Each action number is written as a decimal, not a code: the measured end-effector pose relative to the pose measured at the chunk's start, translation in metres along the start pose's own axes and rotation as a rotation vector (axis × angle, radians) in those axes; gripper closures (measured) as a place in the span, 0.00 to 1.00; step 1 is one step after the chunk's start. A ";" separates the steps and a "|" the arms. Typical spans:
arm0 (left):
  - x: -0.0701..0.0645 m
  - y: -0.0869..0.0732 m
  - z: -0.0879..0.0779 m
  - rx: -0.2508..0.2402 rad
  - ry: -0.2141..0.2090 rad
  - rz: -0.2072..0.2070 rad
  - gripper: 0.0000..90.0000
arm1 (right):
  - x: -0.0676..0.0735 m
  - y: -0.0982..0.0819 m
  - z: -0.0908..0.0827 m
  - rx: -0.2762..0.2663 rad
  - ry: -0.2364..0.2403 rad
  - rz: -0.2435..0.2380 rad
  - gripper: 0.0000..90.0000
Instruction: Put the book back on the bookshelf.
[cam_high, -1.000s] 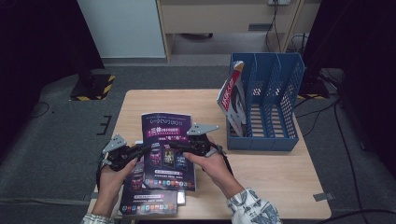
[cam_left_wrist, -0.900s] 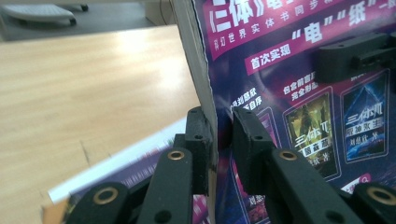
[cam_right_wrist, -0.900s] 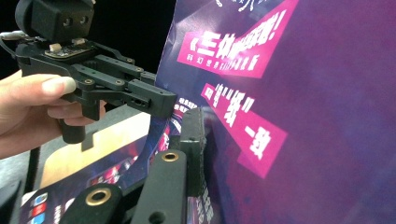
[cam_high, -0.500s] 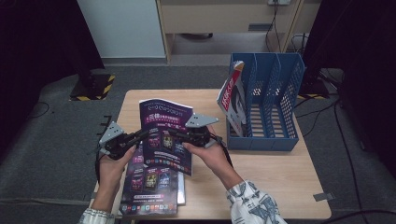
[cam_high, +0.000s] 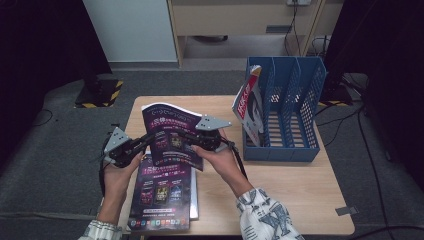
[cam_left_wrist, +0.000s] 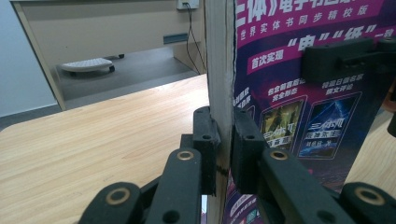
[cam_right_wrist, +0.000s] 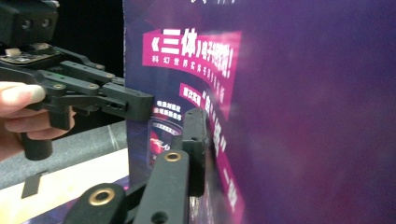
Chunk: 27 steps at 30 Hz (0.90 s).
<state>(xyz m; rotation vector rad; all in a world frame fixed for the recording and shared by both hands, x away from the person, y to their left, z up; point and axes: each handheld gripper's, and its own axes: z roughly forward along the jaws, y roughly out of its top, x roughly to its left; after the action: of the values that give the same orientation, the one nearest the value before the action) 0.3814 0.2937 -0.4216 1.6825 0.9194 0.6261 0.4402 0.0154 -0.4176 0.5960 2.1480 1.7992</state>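
Note:
A purple magazine (cam_high: 170, 134) is held up, tilted nearly upright, above a stack of similar magazines (cam_high: 160, 200) on the wooden table (cam_high: 295, 195). My left gripper (cam_high: 149, 141) pinches its left edge; in the left gripper view both jaws of the left gripper (cam_left_wrist: 223, 140) press on the magazine (cam_left_wrist: 299, 70) from either side. My right gripper (cam_high: 188, 138) grips the right side. In the right gripper view one jaw of the right gripper (cam_right_wrist: 209, 133) lies flat on the cover (cam_right_wrist: 303, 116), and the other jaw is hidden behind the pages.
A blue file rack (cam_high: 285, 147) stands at the table's right, with a red and white magazine (cam_high: 248, 102) leaning in its left slot. A dark floor and a cabinet lie beyond the far edge.
Both hands have risen with the purple magazine. It has come off the stack and now stands steeper and higher than before.

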 end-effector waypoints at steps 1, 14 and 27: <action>0.001 -0.001 -0.001 0.001 0.000 -0.003 0.90 | 0.000 0.000 0.000 0.003 0.006 0.000 0.83; 0.004 -0.007 -0.004 -0.023 -0.002 -0.024 0.88 | 0.001 -0.006 0.003 -0.022 0.094 0.027 0.68; 0.004 -0.009 -0.004 -0.032 0.004 -0.041 0.87 | 0.001 -0.008 0.006 0.023 0.093 0.050 0.50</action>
<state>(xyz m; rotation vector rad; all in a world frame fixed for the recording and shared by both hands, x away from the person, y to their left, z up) 0.3778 0.3002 -0.4292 1.6305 0.9395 0.6141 0.4413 0.0196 -0.4269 0.5866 2.2360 1.8659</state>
